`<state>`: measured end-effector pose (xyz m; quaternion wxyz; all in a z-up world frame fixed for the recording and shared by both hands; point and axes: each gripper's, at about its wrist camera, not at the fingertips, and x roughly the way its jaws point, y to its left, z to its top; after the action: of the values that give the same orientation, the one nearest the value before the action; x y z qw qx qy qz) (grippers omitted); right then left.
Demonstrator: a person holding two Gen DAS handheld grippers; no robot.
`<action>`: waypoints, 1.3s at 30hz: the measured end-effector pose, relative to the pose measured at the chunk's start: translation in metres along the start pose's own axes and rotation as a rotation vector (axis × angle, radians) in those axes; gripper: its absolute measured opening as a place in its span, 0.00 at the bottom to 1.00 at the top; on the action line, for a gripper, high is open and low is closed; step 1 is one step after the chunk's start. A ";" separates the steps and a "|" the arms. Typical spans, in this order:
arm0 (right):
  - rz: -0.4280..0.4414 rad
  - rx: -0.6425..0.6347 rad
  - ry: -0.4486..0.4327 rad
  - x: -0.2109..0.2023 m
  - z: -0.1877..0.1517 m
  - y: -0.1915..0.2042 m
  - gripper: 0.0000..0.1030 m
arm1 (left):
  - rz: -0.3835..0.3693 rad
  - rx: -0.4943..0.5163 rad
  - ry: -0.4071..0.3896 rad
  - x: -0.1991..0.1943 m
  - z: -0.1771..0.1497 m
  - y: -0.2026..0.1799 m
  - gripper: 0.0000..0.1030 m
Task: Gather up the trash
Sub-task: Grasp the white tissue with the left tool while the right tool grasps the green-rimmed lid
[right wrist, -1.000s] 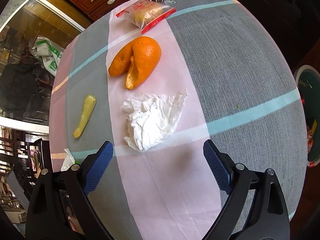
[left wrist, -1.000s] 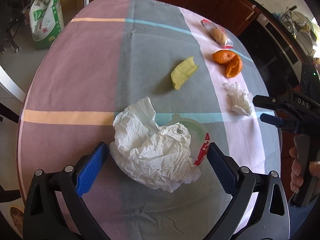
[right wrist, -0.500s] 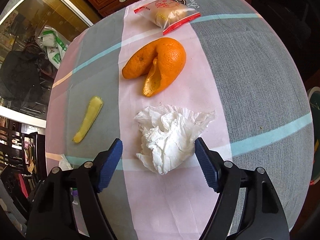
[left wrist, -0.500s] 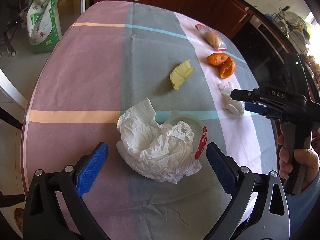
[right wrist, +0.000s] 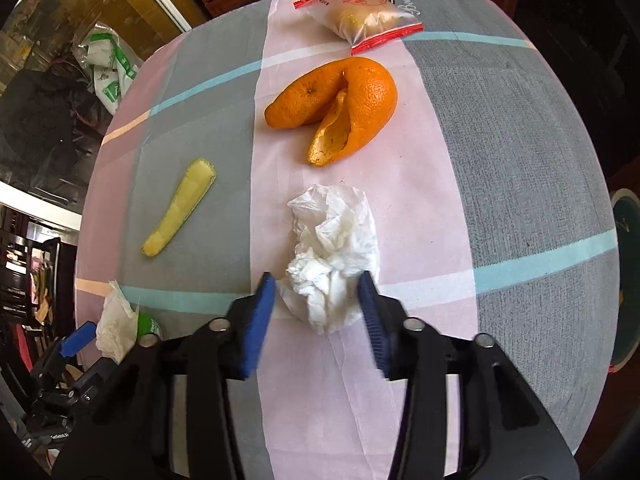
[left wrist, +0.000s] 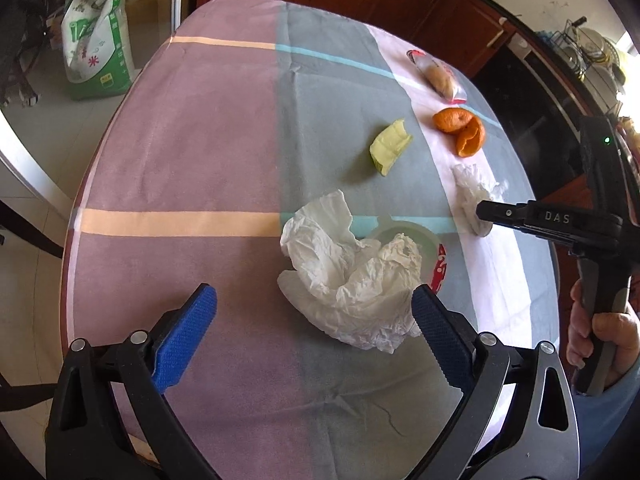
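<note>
Crumpled tissue [right wrist: 334, 264] at lower centre of the right wrist view, lying on a pink band of the checked tablecloth [right wrist: 500, 160]. Right gripper [right wrist: 318, 292] closing in from below, blue pads [right wrist: 260, 320] blurred on either side of the wad's near end, jaws just drawn narrow around it; right pad against the paper, contact at the left pad not clear through the blur. Orange peel [right wrist: 340, 104] above the tissue, well apart from it. Sealed snack packet [right wrist: 360, 12] with red edges at the top. Pale yellow rind strip [right wrist: 180, 208] at left on a grey square. Larger white paper wad [right wrist: 116, 322] at lower left, with a green cup [right wrist: 150, 324] just beside it.

Left wrist view: large crumpled paper [left wrist: 352, 280] at centre, draped over a pale green cup [left wrist: 416, 240] with a red-printed side. Left gripper [left wrist: 314, 316] spread wide at the bottom of the frame, right pad just beside the paper's lower edge, left pad well clear, nothing gripped. Small tissue [left wrist: 468, 188] at right, partly hidden behind the black finger of the right gripper [left wrist: 486, 216]. Hand [left wrist: 600, 336] wrapped around that gripper's handle at the right edge. Orange peel [left wrist: 462, 132], yellow rind [left wrist: 390, 148] and snack packet [left wrist: 438, 76] in the upper right. Green and white sack [left wrist: 100, 40] on the floor at upper left.
</note>
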<state>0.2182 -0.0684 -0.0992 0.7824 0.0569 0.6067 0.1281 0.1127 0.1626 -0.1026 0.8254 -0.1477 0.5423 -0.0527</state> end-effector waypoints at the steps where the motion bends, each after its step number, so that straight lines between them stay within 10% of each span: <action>1: 0.026 0.003 0.010 -0.002 -0.001 0.002 0.13 | -0.004 0.006 0.000 0.001 -0.001 -0.001 0.71; 5: 0.127 -0.031 0.025 -0.015 -0.001 0.024 0.10 | -0.022 0.023 -0.001 0.000 -0.004 -0.004 0.35; 19: 0.350 -0.196 0.116 -0.026 -0.018 0.120 0.11 | -0.150 0.086 -0.024 -0.028 -0.017 -0.007 0.19; 27: 0.347 -0.157 0.162 -0.019 -0.024 0.116 0.40 | -0.142 0.094 -0.048 -0.043 -0.028 -0.002 0.55; 39: 0.289 -0.104 0.100 -0.027 -0.027 0.093 0.47 | -0.007 0.102 -0.118 -0.043 -0.016 -0.005 0.85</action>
<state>0.1740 0.0122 -0.0585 0.7264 0.0968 0.6230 0.2734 0.0811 0.1650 -0.0690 0.8622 -0.1101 0.4888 -0.0744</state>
